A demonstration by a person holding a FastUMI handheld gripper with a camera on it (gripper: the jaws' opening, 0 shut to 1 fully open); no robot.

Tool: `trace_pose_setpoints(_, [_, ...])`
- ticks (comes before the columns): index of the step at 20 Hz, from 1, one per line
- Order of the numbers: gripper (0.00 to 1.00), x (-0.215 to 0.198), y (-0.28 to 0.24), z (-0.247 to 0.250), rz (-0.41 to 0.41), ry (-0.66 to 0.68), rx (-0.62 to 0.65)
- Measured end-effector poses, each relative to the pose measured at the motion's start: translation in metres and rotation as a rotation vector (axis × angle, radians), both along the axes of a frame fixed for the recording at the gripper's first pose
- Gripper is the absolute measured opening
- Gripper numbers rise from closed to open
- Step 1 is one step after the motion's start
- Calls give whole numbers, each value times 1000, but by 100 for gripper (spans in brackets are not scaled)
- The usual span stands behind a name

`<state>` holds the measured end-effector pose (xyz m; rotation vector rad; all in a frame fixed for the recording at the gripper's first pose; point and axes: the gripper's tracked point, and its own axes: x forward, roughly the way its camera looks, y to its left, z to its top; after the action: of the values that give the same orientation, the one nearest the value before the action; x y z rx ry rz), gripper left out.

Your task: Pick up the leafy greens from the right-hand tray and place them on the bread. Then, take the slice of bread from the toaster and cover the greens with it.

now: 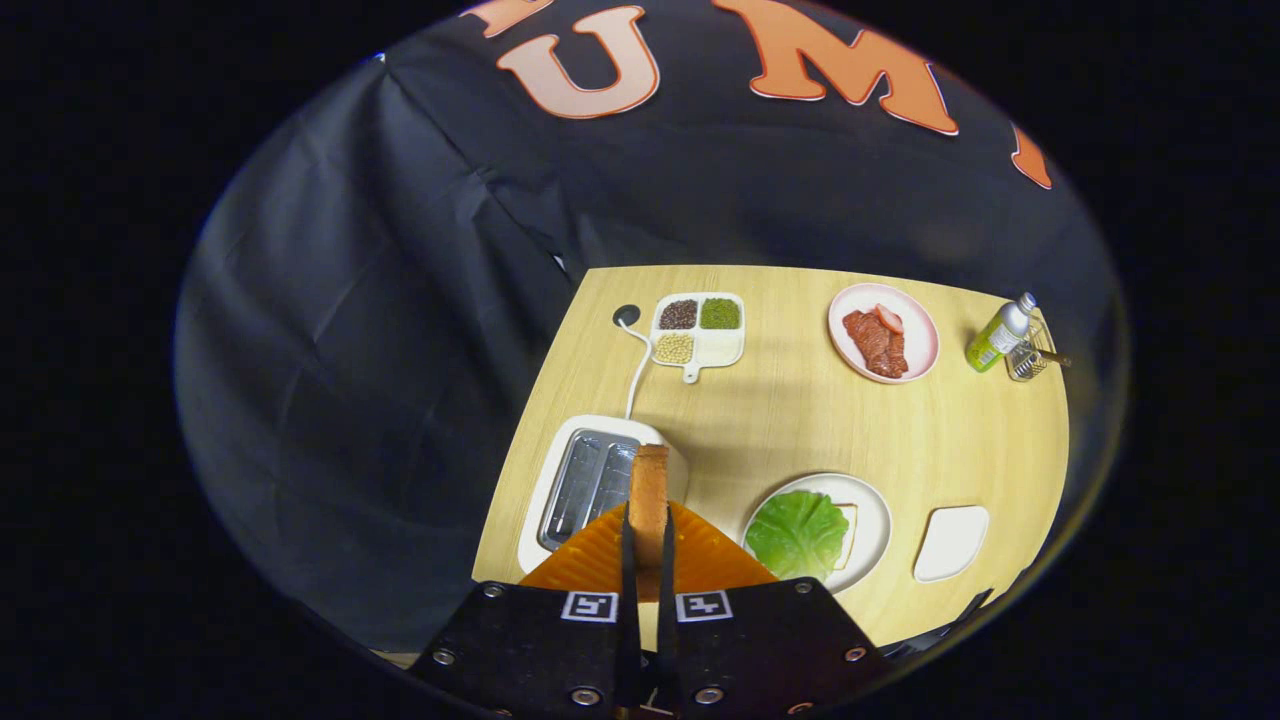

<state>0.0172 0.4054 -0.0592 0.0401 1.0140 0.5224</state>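
- While my gripper (648,545) is clamped on the bread slice (649,492), held edge-up above the toaster (585,480), step 2 is in hand.
- Beside the toaster, the leafy greens (797,535) already lie on the bread (849,535) on the plate (872,510).
- Next: carry it from the toaster over the greens, turn it flat, lower, release.

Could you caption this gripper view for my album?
Gripper clamps the bread slice above the toaster; greens wait.
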Motion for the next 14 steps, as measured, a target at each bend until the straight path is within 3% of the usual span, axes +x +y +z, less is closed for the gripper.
trace_pose_setpoints(7, [7,3,-56,-39,-61,62,68])
trace_pose_setpoints(14, [7,1,-93,-100,-60,138,169])
